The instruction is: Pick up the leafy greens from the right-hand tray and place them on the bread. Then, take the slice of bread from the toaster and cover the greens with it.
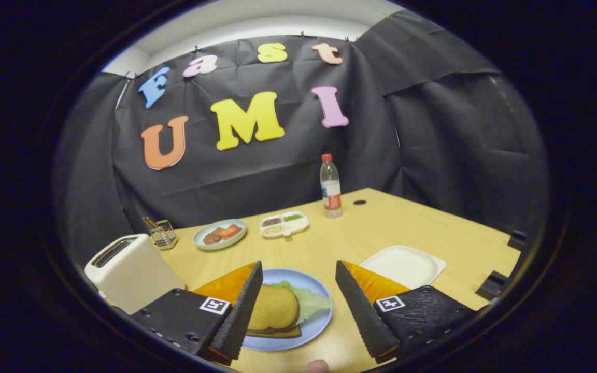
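My gripper [298, 305] is open above a blue plate [315, 325] that lies between its fingers. On the plate a slice of bread [273, 309] rests on top of pale leafy greens [310, 301], with another darker slice showing under them. The greens stick out to the right of the top slice. The white toaster [128, 269] stands to the left of the fingers, its slots dark. A white square tray [403, 265] lies to the right, just beyond the right finger. Nothing is held between the fingers.
Farther back on the wooden table [423, 223] are a pale blue plate with red and brown food [219, 234], a small divided dish [284, 224], a wire holder [162, 233] and a plastic bottle [330, 187]. The table's right edge carries black clamps [493, 285].
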{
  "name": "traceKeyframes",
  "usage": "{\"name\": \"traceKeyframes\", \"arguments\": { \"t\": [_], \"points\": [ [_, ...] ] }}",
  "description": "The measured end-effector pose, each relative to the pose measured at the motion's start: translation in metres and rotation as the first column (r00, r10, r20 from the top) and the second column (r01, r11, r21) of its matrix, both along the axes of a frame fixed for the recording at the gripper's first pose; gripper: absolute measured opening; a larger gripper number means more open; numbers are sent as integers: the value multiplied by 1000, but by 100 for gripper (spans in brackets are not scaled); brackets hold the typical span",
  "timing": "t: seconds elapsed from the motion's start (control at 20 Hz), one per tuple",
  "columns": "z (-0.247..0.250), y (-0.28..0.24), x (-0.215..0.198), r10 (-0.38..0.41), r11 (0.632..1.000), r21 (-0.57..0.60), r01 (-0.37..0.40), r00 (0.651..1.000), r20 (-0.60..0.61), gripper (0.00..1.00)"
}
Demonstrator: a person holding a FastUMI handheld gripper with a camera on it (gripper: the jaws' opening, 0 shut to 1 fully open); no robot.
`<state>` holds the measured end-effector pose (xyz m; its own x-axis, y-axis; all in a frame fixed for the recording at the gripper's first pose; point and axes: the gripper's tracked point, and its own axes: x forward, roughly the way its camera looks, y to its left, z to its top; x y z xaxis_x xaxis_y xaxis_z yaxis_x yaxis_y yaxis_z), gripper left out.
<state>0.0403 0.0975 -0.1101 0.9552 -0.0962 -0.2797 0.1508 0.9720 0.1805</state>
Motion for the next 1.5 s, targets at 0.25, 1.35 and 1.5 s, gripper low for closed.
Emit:
{"name": "traceKeyframes", "arguments": {
  "t": [0.25,1.35,1.5],
  "points": [
    [69,1,-25,44,994,-108,-23,981,192,95],
    [126,56,-66,231,971,-134,-199,927,297,95],
    [119,65,-64,254,965,-132,-226,927,277,95]
  ]
}}
